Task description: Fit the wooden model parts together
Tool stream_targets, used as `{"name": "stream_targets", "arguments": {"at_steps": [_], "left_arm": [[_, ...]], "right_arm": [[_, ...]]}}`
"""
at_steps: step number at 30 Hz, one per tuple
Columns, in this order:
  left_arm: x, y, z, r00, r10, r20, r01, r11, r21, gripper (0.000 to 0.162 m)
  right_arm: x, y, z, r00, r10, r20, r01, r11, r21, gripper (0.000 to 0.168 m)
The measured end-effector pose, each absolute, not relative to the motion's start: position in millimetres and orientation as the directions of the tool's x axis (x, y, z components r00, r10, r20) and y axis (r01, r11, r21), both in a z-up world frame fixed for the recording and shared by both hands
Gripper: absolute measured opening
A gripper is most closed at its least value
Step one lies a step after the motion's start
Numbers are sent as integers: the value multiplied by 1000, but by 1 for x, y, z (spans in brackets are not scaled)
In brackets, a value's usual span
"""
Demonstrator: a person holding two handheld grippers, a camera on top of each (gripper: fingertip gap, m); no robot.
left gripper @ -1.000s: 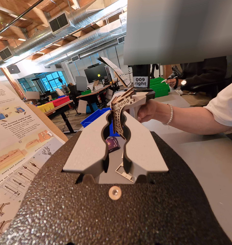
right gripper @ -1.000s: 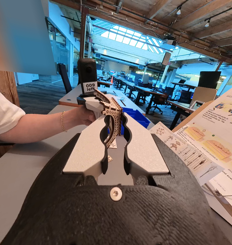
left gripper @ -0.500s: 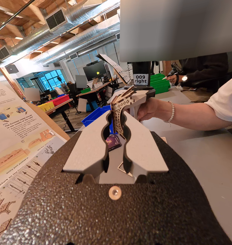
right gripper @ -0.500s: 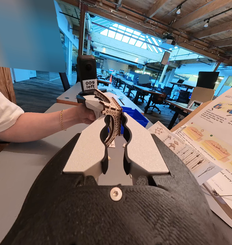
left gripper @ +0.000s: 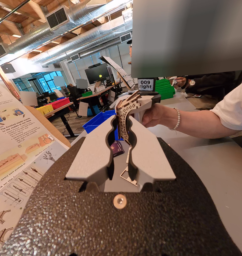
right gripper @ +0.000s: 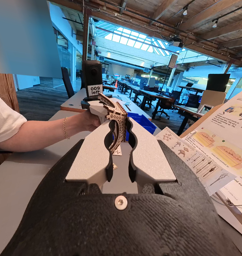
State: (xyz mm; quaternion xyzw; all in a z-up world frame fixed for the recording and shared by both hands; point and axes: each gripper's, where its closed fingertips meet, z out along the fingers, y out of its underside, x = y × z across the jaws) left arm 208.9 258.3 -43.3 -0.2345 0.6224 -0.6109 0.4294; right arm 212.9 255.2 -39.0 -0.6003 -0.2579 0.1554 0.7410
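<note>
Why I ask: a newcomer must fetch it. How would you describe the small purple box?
On the grey table, look in front of the blue bin, in the gap between the fingers of the left gripper. The small purple box lies there, the only purple thing among flat pale wooden pieces.

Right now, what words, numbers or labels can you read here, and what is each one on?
I won't repeat wording; these bear it:
White sticker, left wrist view: short, legible.
Second white sticker, right wrist view: short, legible.
Instruction board: headings and small print.
Diagram sheet: tiny numbers, unreadable.
Purple box: too small.
</note>
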Motion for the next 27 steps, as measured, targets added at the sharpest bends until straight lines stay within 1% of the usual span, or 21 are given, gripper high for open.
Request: {"name": "stream_targets", "arguments": {"at_steps": [5, 9, 12, 20, 27], "left_arm": [[210, 258, -43, -521, -819, -238, 229, 134, -964, 11], [210, 258, -44, -505, -819, -271, 235, 171, -957, 11], [208, 255, -41, -499, -816, -291, 253, 184, -950, 11], [203, 253, -39, -502, -801, -327, 256, 223, -940, 11], [194, 250, -33, -503, -789, -353, 266, 248, -932, 11]], "right_arm": [[214, 255, -39, 818, 546, 183, 63, 230, -971, 14], [214, 255, -39, 819, 543, 188, 68, 232, -970, 15], [213, 252, -36, 820, 528, 219, 85, 266, -960, 15], [208, 250, -35, 810, 522, 268, 133, 283, -950, 15], [199, 247, -30, 798, 520, 305, 145, 326, -934, 14]]}}
